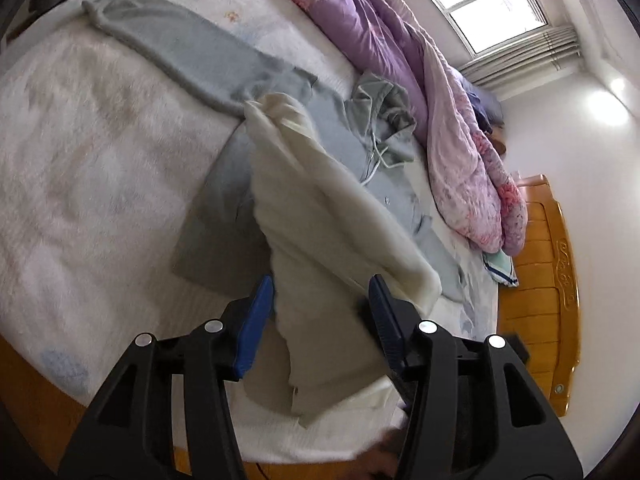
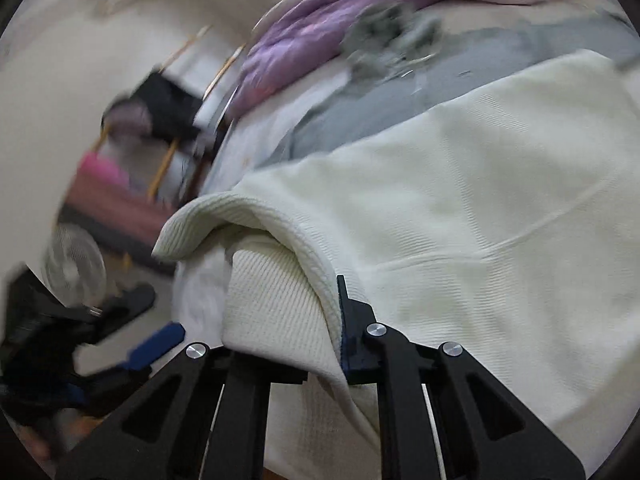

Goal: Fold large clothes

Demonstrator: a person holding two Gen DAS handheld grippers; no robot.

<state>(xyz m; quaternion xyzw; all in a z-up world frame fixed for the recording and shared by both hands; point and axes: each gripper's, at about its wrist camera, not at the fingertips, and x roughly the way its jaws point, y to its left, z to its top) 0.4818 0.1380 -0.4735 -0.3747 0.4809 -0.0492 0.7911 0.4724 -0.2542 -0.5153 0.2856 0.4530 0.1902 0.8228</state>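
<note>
The cream knit garment (image 1: 320,216) is lying on the bed (image 1: 80,184), draped over the near part of a grey-blue hooded garment (image 1: 224,68) that is spread flat beyond it, with the purple quilt (image 1: 360,28) heaped along the far side of that grey-blue piece. The cream piece is looking soft, thick and limp: it is sagging and creasing wherever it is unsupported, so it is likely to droop and drag rather than hold a line, and its ribbed knit should give the pads good friction.

The left hand-held gripper (image 1: 320,304) is standing released, its blue pads apart on either side of a raised strip of the cream cloth without pressing it. The right hand-held gripper (image 2: 280,320) is clenched on the folded ribbed edge (image 2: 240,216) of the same garment, though one pad is hidden under the cloth.

Judging from this, hems, cuffs and doubled edges are making the firmest places to grasp; a single loose layer in the middle would probably only stretch and bunch.
</note>
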